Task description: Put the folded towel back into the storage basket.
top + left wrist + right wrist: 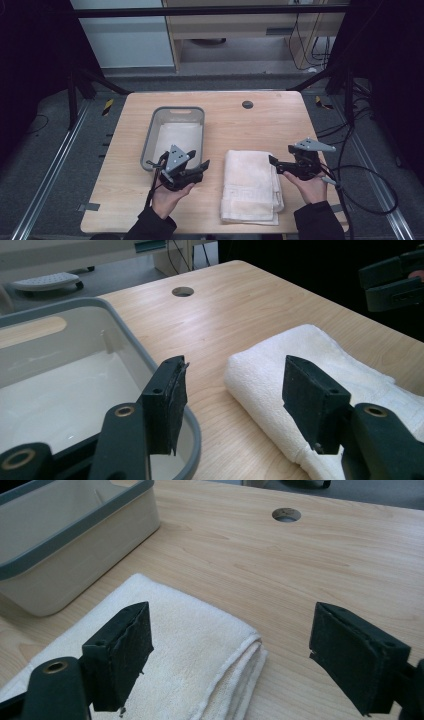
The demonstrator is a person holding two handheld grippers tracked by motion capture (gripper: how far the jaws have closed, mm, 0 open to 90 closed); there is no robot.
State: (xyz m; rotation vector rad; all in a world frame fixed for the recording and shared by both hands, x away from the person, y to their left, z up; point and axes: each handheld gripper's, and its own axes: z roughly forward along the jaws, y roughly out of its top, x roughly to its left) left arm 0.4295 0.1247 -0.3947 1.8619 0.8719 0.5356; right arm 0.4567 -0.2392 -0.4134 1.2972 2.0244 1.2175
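Note:
A folded white towel (pixel 250 187) (pixel 310 345) (pixel 190 635) lies on the wooden table, near the front edge. To its left stands a grey-rimmed bin (pixel 177 108) (pixel 125 335) (pixel 80 555) with a pale lining. My left gripper (pixel 199 158) (pixel 232 375) hovers open between the bin's near right corner and the towel's left edge, with nothing between its pads. My right gripper (pixel 280 155) (pixel 232 615) is open just off the towel's right edge, its jaws pointing left over the towel's far right corner. It grips nothing. The left gripper view shows the right gripper (pixel 392 280) at the top right.
A round cable hole (pixel 247 104) (pixel 182 291) (pixel 286 514) sits in the table (pixel 280 120) near its far edge. Bare wood lies beyond the towel. Black cables trail off the table's right side, and dark frame posts flank the table.

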